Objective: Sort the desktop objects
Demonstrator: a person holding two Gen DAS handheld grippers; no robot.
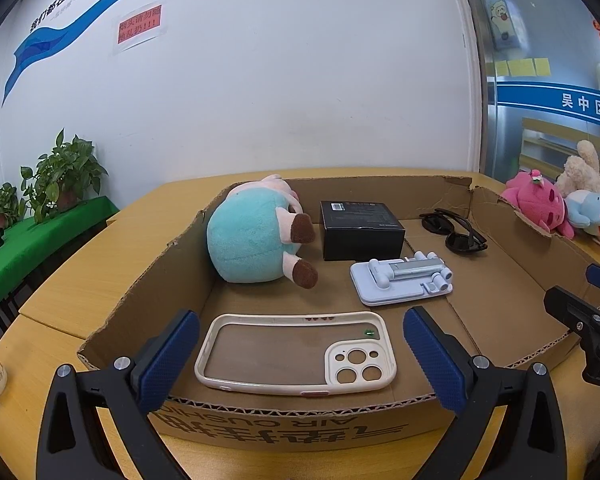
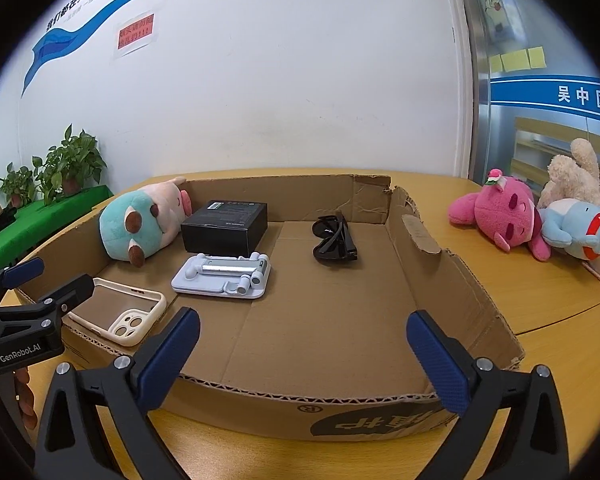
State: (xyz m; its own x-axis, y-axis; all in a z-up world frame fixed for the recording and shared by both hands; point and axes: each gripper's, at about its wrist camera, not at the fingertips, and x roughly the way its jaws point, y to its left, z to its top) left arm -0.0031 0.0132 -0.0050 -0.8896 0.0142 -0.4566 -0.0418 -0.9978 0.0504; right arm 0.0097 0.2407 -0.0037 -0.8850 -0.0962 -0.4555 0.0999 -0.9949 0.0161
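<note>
A shallow cardboard tray (image 1: 188, 240) (image 2: 452, 280) sits on the wooden table. In it lie a cream phone case (image 1: 296, 354) (image 2: 120, 312), a teal and pink plush (image 1: 256, 236) (image 2: 140, 220), a black box (image 1: 360, 228) (image 2: 226, 226), a white folded phone stand (image 1: 400, 280) (image 2: 224, 276) and black sunglasses (image 1: 454, 230) (image 2: 334, 236). My left gripper (image 1: 300, 356) is open, its fingers either side of the phone case at the tray's front edge; it also shows in the right wrist view (image 2: 40, 280). My right gripper (image 2: 302, 356) is open and empty over the tray's front right part.
A pink plush (image 2: 500, 216) (image 1: 540, 204), a blue plush (image 2: 576, 228) and a beige plush (image 2: 576, 176) lie on the table right of the tray. Potted plants (image 1: 64, 176) stand on a green-covered table at the left. A white wall is behind.
</note>
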